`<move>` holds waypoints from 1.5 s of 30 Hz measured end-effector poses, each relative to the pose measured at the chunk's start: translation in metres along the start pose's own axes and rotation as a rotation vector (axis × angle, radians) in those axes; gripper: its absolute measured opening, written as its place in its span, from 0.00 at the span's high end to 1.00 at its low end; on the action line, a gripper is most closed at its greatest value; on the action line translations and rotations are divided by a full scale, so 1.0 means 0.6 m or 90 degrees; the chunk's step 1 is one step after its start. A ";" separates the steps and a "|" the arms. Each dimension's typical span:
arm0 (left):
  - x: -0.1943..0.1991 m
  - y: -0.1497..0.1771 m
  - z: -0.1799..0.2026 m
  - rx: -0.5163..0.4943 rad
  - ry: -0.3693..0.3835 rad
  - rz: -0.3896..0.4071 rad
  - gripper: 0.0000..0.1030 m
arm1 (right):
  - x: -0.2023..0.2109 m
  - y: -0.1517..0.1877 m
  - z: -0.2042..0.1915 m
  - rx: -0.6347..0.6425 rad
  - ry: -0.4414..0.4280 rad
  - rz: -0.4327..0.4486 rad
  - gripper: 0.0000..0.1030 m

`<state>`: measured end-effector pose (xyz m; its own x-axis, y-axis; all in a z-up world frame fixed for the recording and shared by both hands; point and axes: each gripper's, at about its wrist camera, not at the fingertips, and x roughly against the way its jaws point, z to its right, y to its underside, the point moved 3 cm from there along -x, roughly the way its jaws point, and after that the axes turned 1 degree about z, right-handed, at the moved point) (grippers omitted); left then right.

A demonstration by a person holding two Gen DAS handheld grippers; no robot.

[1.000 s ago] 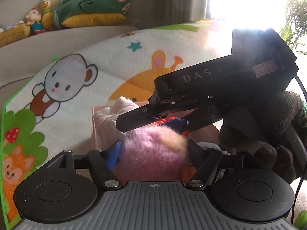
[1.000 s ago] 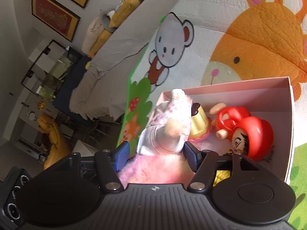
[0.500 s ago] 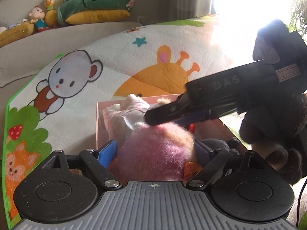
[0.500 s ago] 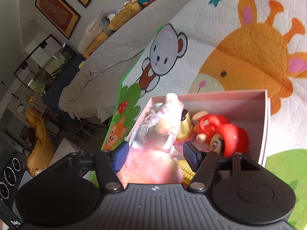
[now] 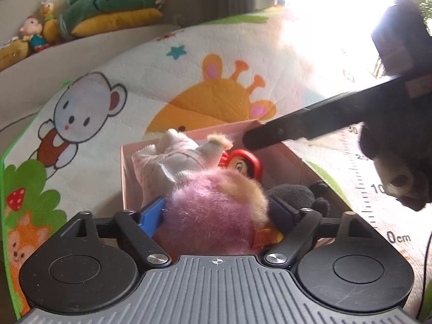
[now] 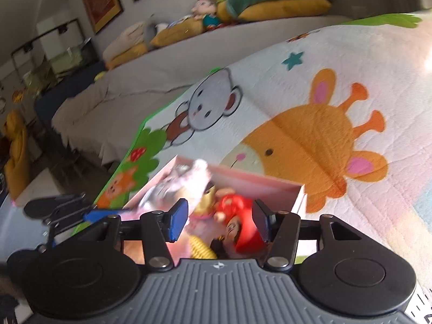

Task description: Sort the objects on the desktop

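My left tongs (image 5: 216, 210) clamp the pink plush (image 5: 213, 208) over the box (image 5: 270, 128); right tongs (image 6: 217, 222) gape empty. Crowded box: plush may, I think, spill out.

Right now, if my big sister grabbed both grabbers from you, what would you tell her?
Left gripper: its fingers flank the pink furry doll over the pink box; a firm grip is unclear.
Right gripper: open, empty, above the box.
In the box: the doll's white-dressed body, red-capped figure, dark plush, yellow toy.
Done: several toys are boxed.
Left: settle the doll inside, then let go.
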<state>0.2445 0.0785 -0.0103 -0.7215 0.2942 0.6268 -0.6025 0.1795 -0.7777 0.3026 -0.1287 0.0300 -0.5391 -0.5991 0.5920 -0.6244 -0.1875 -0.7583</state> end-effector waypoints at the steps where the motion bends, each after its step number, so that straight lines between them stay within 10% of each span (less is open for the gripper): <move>1: -0.007 -0.001 -0.008 0.019 0.012 -0.012 0.09 | 0.001 0.002 -0.003 0.003 -0.002 -0.003 0.48; 8: -0.011 0.005 -0.028 0.069 0.053 -0.026 0.20 | 0.020 0.016 0.004 0.002 0.021 0.003 0.45; 20: 0.003 -0.013 -0.007 -0.078 0.008 -0.022 0.17 | 0.018 0.044 0.071 -0.073 0.065 -0.024 0.42; 28: 0.105 -0.045 -0.077 0.078 0.010 0.105 0.09 | 0.036 0.063 0.089 -0.094 0.072 -0.026 0.40; 38: 0.040 0.037 -0.151 0.313 0.083 -0.003 0.47 | 0.039 0.079 0.065 -0.144 -0.002 -0.031 0.50; 45: 0.041 0.040 -0.139 0.309 0.073 0.000 0.46 | 0.033 0.090 0.056 -0.159 -0.025 -0.036 0.49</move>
<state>0.2408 0.1685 -0.0172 -0.6952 0.4009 0.5967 -0.7119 -0.2693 -0.6485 0.2774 -0.1770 -0.0082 -0.4804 -0.6238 0.6166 -0.7758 -0.0256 -0.6304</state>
